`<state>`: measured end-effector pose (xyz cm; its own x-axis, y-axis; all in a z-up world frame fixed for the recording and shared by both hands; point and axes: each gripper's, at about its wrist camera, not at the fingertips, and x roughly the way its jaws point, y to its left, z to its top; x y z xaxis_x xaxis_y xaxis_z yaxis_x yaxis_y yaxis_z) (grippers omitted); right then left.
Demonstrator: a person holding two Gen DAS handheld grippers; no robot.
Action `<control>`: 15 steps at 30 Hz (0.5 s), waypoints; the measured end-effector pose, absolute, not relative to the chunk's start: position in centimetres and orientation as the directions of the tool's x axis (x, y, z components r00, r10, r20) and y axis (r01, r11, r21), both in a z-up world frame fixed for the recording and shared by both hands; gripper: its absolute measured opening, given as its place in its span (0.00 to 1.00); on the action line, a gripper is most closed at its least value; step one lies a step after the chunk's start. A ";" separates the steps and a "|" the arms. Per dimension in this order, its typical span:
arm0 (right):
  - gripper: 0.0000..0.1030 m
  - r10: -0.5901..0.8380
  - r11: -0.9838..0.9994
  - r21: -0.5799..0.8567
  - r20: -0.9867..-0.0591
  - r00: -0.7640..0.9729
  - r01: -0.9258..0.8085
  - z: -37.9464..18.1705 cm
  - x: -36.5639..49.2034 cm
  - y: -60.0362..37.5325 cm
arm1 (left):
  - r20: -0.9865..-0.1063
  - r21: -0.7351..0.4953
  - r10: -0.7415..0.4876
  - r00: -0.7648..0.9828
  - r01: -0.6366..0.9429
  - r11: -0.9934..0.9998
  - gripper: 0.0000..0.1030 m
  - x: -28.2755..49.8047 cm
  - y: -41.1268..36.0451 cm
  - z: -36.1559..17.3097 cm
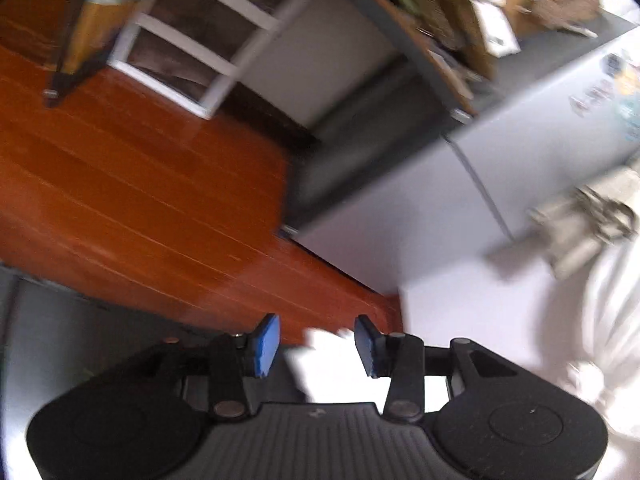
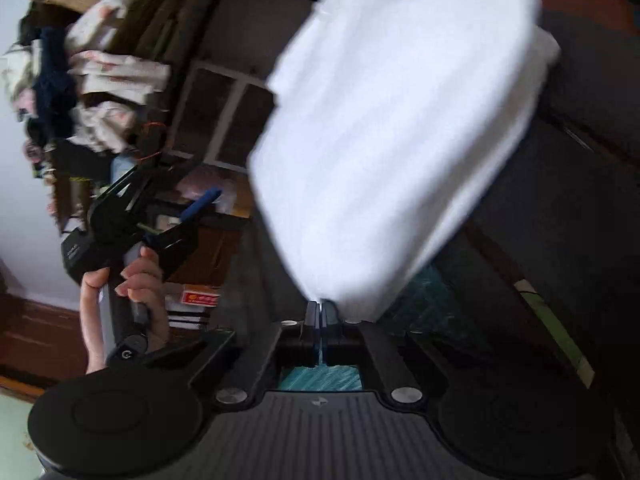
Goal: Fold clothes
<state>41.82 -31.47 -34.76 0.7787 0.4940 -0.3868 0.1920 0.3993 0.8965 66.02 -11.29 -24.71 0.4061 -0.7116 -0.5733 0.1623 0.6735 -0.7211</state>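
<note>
While the right tongs (image 2: 321, 312) pinch one edge of the white cloth (image 2: 392, 132), which billows up in front of them, the left tongs (image 1: 316, 346) stand partly apart. White fabric shows behind their blue pads (image 1: 266, 346), untouched by either. A hand (image 2: 132, 292) grips the left handle.

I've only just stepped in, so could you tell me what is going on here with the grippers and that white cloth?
A person is folding laundry with a handheld gripper in each hand. The right gripper is shut on an edge of a white cloth, which hangs lifted in the air in front of it. The left gripper is open, its blue pads apart with nothing pinched between them; the right wrist view shows a hand holding it off to the side, clear of the cloth.
</note>
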 end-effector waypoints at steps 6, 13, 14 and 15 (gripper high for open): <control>0.03 0.292 0.301 0.924 -0.327 0.899 0.238 -34.9 39.1 -37.9 | -0.540 -0.751 -0.820 0.191 0.331 0.572 0.40 59.4 -18.4 -25.6; 0.00 0.149 0.282 0.869 -0.458 0.876 0.407 -37.3 38.0 -41.7 | -0.625 -0.687 -0.763 0.164 0.349 0.638 0.38 57.7 -21.6 -29.0; 0.00 0.140 0.280 0.868 -0.459 0.877 0.410 -37.5 37.8 -42.1 | -0.629 -0.682 -0.759 0.166 0.350 0.642 0.37 57.5 -21.6 -29.3; 0.00 0.113 0.265 0.872 -0.451 0.885 0.411 -37.3 37.2 -42.6 | -0.635 -0.676 -0.754 0.172 0.349 0.649 0.37 57.4 -21.5 -29.3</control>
